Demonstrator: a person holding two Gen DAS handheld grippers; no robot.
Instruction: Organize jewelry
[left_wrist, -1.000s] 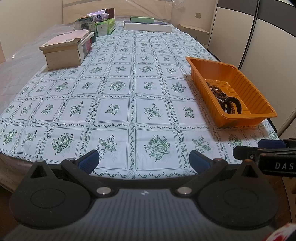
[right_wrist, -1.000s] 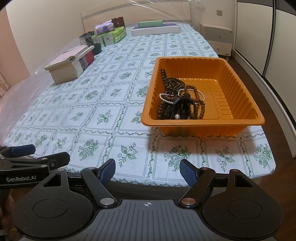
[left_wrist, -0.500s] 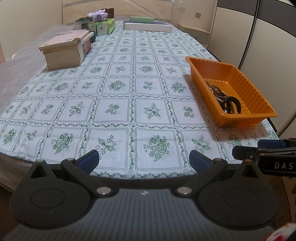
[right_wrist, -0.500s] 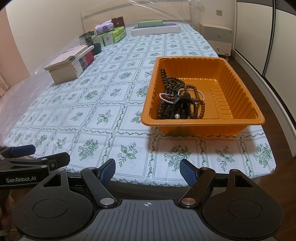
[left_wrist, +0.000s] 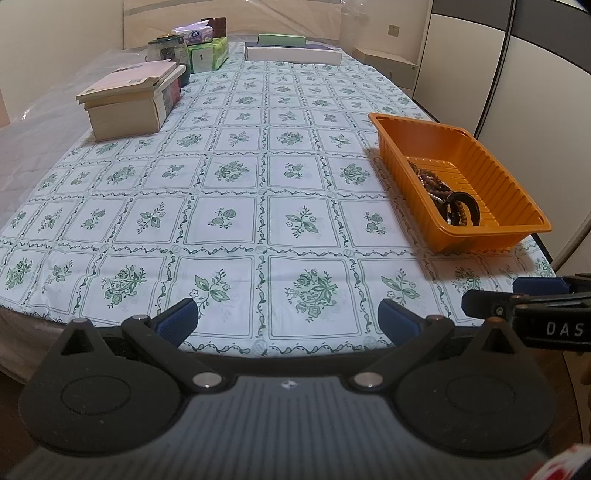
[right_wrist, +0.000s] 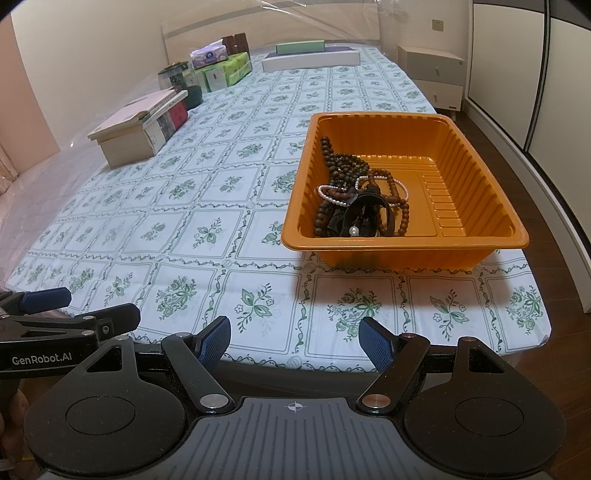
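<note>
An orange plastic tray (right_wrist: 476, 155) stands near the table's front right corner; it also shows in the left wrist view (left_wrist: 454, 142). In it lies a tangle of jewelry (right_wrist: 360, 199): dark and brown bead strings, a white pearl bracelet and a black band, seen also in the left wrist view (left_wrist: 448, 197). My left gripper (left_wrist: 288, 319) is open and empty at the front edge, left of the tray. My right gripper (right_wrist: 295, 339) is open and empty at the front edge, just short of the tray.
The table has a green floral cloth (left_wrist: 229, 173). A stack of beige boxes (left_wrist: 129, 99) stands at the left. Tissue packs and a jar (left_wrist: 192, 48) and flat boxes (left_wrist: 291, 50) stand at the far end. A nightstand (right_wrist: 434, 75) and wardrobe doors are on the right.
</note>
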